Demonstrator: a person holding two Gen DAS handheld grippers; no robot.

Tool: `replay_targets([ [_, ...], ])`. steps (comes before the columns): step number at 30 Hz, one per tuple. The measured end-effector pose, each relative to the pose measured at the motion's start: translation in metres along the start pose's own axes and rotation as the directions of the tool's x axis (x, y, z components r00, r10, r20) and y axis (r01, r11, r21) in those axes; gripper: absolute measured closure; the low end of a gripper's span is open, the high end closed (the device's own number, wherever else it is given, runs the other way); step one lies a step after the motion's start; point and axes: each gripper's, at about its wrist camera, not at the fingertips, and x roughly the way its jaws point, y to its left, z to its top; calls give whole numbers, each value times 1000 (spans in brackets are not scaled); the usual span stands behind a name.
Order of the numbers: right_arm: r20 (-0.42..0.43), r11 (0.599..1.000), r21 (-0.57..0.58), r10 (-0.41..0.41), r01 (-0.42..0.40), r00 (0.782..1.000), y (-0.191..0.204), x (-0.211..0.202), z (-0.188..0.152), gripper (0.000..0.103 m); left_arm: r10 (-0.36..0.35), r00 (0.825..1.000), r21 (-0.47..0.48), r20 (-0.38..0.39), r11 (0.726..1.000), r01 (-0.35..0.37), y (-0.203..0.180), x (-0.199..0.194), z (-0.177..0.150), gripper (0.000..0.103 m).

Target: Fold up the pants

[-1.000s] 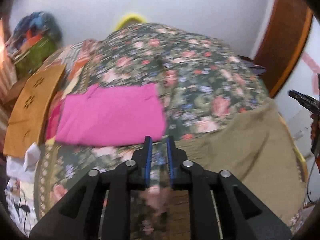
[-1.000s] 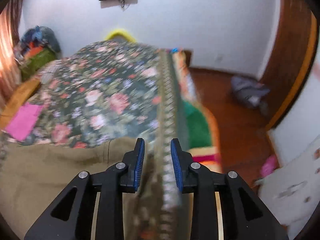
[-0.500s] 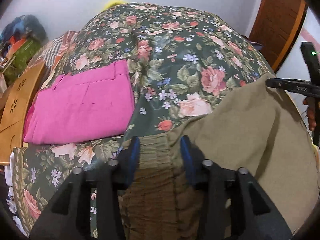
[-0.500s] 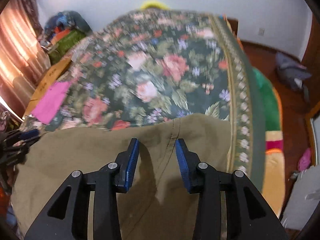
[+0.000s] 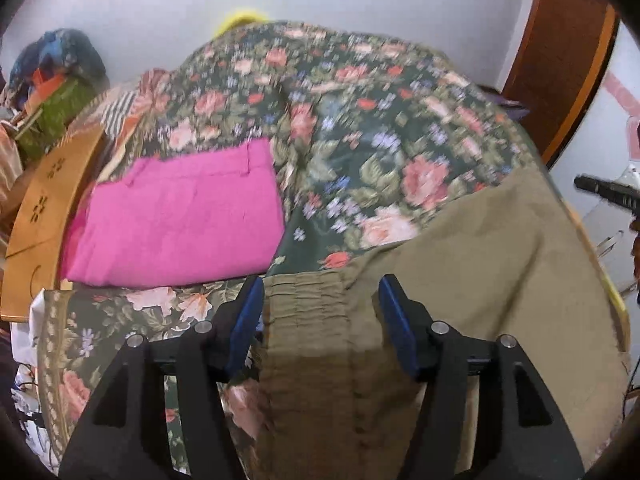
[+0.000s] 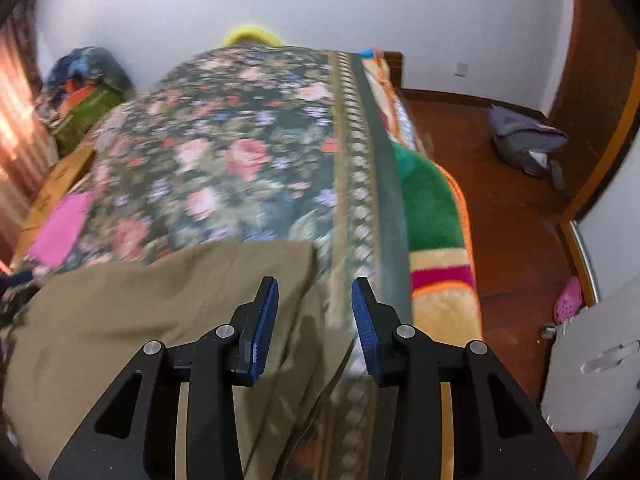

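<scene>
**Two grippers over olive pants at the foot of the bed**

Two grippers hover above the olive pants, which we see spread flat across the near end of the bed's floral cover. Our left gripper stands wide; its jaws have just been opening, and the gathered waistband of the pants lies between the blue pads without either pad pressing on it. Our right gripper sits at a narrower gap, its jaws also having just been opening, above the pants' far corner near the bed's right edge; the cloth there lies loose beneath the left pad, and nothing is pinched. From the right wrist view the pants run from that corner toward the near-left of the bed. A folded pink garment lies on the cover beside the left edge, just beyond the waistband and apart from it. A striped blanket hangs off the right side of the bed, above the wooden floor.
</scene>
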Motion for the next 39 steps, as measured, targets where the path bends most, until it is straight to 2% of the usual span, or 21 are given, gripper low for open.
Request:
replay_targets([
  [3, -4, 997, -41, 68, -68, 998, 21, -7, -13, 66, -12, 1000, 30, 26, 999, 11, -13, -18, -5, 43],
  [4, -8, 995, -45, 90, -90, 996, 25, -9, -19, 61, -16, 1000, 39, 26, 999, 15, -17, -21, -7, 43],
  [5, -15, 992, -44, 115, -116, 993, 31, -9, -25, 57, -20, 1000, 48, 16, 999, 20, -21, -21, -11, 43],
  [8, -73, 986, -34, 160, -163, 984, 44, 9, -44, 57, -15, 999, 45, -38, 999, 16, -25, -10, -24, 43],
  [10, -123, 988, -24, 146, -150, 982, 46, 22, -59, 57, -7, 998, 36, -64, 999, 10, -22, -3, -35, 41],
  [11, -133, 990, -23, 134, -139, 982, 46, 24, -67, 57, 7, 998, 37, -57, 999, -5, -21, -4, -38, 36],
  [13, -120, 995, -33, 92, -96, 988, 43, 16, -76, 56, 24, 998, 25, -50, 999, -23, -15, -11, -42, 35],
  [18, -88, 1000, -29, 8, -11, 996, 27, -29, -89, 56, 43, 998, -20, -39, 999, -44, 5, -40, -47, 36],
  [21, -38, 999, -36, -8, 6, 999, 29, -61, -95, 55, 36, 999, -24, -12, 999, -37, 7, -66, -53, 36],
  [23, -5, 999, -44, -22, 22, 1000, 36, -79, -102, 47, 22, 1000, -10, 2, 1000, -22, 2, -82, -59, 36],
  [27, 41, 997, -80, -14, 17, 999, 55, -108, -116, 38, -3, 1000, 66, 17, 998, 2, -23, -104, -74, 33],
  [29, 55, 994, -109, -23, 29, 998, 67, -113, -123, 28, -18, 1000, 110, 16, 994, 16, -39, -109, -85, 27],
  [31, 65, 990, -132, -31, 40, 997, 77, -116, -132, 24, -30, 1000, 147, 1, 989, 29, -54, -109, -96, 24],
  [37, 12, 989, -141, -37, 38, 999, 89, -107, -154, 23, -21, 998, 222, -64, 974, 35, -81, -88, -115, 23],
  [39, -18, 990, -136, -30, 27, 999, 90, -100, -157, 23, -7, 998, 228, -61, 973, 21, -83, -83, -116, 19],
])
